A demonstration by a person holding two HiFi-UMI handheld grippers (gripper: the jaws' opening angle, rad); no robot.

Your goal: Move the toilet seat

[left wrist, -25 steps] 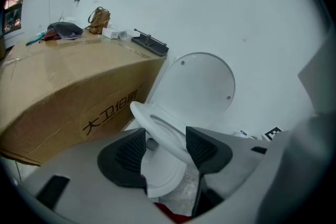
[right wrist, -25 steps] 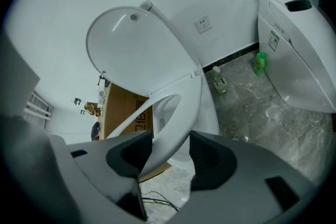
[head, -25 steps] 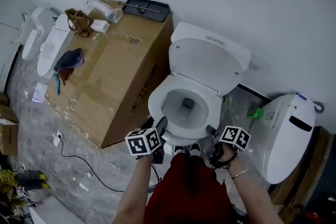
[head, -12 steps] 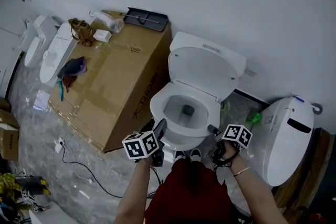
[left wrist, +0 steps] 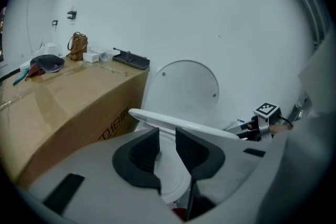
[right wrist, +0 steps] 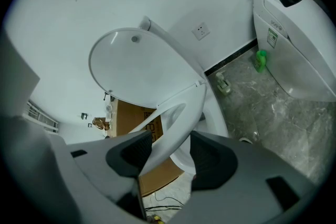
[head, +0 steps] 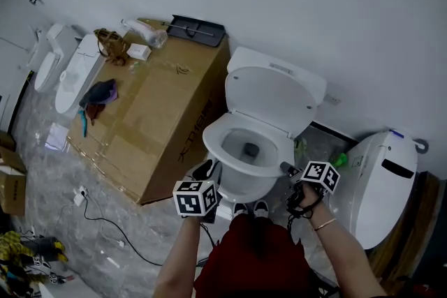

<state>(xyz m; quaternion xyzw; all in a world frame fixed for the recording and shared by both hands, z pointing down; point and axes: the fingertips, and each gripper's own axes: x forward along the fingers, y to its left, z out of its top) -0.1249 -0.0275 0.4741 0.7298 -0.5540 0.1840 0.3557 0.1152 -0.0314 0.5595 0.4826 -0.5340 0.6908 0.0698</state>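
**A:** Where was the toilet seat (right wrist: 176,120) at that moment?

**B:** It was tilted a little off the bowl (head: 246,181), hinged at the bowl's 12 o'clock under the raised lid (head: 269,95). Its front edge ran between the jaws of the right gripper (right wrist: 172,149), which sat at the bowl's 4 o'clock. Those jaws stood wide: the seat lay against one pad, and a sliver of bowl showed before the other.

**A:** And the left gripper (left wrist: 167,139)?

**B:** It was at the bowl's 7 o'clock with its jaws narrow and nothing between them. The seat's rim crossed just beyond their tips.

**A:** How should the person have handled the step?

**B:** Probably by seating the rim deeper between the right pads and squeezing before swinging it. The arc had to follow the hinge rather than pull outward. The left gripper could have steadied the opposite side so the ring didn't twist.

**A:** Why so careful?

**B:** The seat looked like smooth, glossy white plastic, a thin curved oval ring with a rounded edge. That likely made it slippery against the ribbed dark pads. The bowl seemed hard glazed ceramic, so a dropped seat would have slammed. A matte cardboard box (head: 154,115) stood close at the bowl's 9 o'clock, on a veined stone floor (head: 42,178).
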